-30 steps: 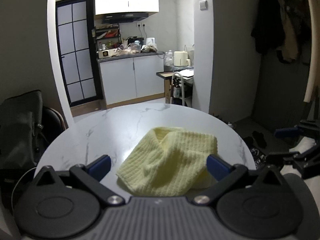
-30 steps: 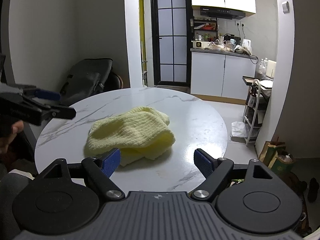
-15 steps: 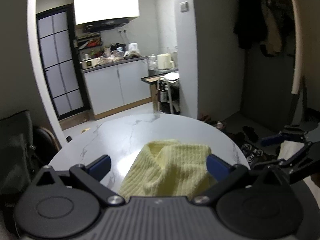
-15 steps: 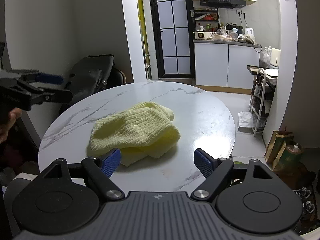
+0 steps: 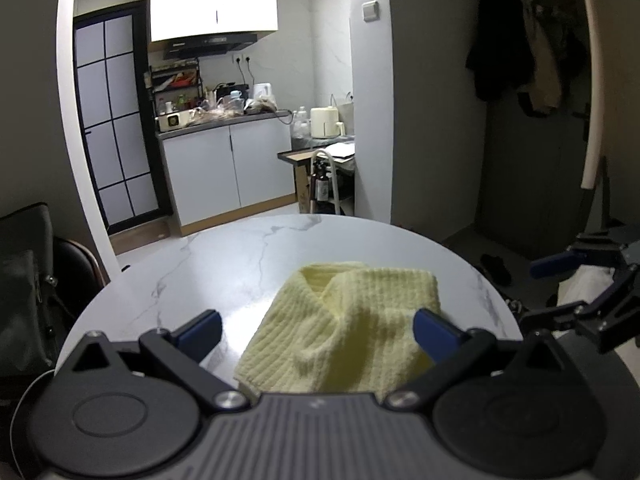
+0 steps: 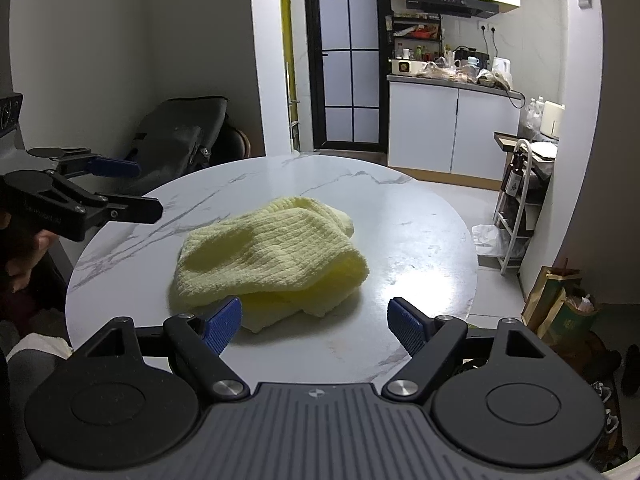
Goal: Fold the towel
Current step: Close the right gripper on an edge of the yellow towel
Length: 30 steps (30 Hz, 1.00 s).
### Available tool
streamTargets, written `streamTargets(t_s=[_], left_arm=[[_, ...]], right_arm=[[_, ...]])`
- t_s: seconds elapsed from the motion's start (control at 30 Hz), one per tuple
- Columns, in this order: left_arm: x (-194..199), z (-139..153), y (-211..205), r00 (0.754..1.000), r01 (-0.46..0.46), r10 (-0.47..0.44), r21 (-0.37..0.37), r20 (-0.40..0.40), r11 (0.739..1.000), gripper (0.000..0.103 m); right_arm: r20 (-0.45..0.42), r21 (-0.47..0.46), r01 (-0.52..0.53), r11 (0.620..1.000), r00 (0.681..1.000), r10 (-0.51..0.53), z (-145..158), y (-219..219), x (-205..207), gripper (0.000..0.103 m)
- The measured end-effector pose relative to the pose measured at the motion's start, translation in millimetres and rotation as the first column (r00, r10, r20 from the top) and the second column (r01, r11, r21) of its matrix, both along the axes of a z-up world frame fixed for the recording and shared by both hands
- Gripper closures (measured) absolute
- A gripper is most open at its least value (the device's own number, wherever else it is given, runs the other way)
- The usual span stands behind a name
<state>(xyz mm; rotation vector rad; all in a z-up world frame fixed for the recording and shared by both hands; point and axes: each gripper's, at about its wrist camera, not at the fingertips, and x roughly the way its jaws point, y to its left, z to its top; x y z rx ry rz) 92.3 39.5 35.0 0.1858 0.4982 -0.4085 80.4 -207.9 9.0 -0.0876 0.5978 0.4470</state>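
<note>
Towel (image 6: 268, 256), pale yellow and crumpled, lies near the middle of the round marble table (image 6: 420, 216). Left gripper (image 5: 316, 330) at nine o'clock and right gripper (image 6: 316, 322) at six both hover with fingers apart, holding nothing.

- Left gripper (image 5: 316, 330): jaws stand wide apart. The blue-padded fingers (image 5: 199, 330) angle downward. Nothing is clamped between them.
- Left gripper, seen from the right wrist view (image 6: 120, 190): it is suspended at the left edge of the frame, with its fingers pointing toward the right. The person's hand (image 6: 24, 256) grips the body from behind and is partly hidden in shadow.
- Right gripper (image 6: 314, 325): jaws stand wide apart. The ribbed blue fingers (image 6: 406, 326) tilt downward. Nothing is clamped between them.
- Right gripper, seen from the left wrist view (image 5: 560, 284): it sits at the right edge of the frame, with its fingers spread and pointing left.
</note>
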Motion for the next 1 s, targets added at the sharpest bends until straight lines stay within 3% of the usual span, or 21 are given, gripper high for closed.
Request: streamTargets(t_s=[0.1,0.23,0.5,0.7,0.93,0.97,1.0], left_arm=[[-4,-8,0,0.999,0.030,-0.030,0.017,0.041,0.999,0.000],[-4,-16,2,0.998,0.052,-0.053,0.019,0.039,0.998,0.000],[10,-29,29,0.999,0.015,-0.016,-0.005,-0.050,1.000,0.000],[17,-40,34,0.994,-0.001,0.004,0.033,-0.110,0.999,0.000],[23,-42,47,0.989,-0.012,0.007,-0.035,-0.147,0.999,0.000],[24,-42,48,0.989,-0.013,0.007,-0.037,-0.149,0.999,0.000],[24,-43,48,0.989,-0.014,0.008,-0.035,-0.150,0.999,0.000]], right_arm=[[0.004,-0.019,-0.025,1.000,1.000,0.025,-2,10,1,0.019],[0.001,-0.022,-0.057,0.998,0.998,0.057,-6,27,5,0.020],[-0.011,-0.026,-0.127,0.992,0.992,0.127,-14,63,10,0.020],[-0.024,-0.050,-0.152,0.987,0.988,0.150,-22,88,13,0.020],[-0.028,-0.144,-0.134,0.980,0.991,0.131,-36,118,20,0.021],[-0.033,-0.152,-0.126,0.980,0.992,0.122,-39,121,22,0.023],[-0.035,-0.155,-0.122,0.980,0.992,0.118,-40,121,24,0.035]])
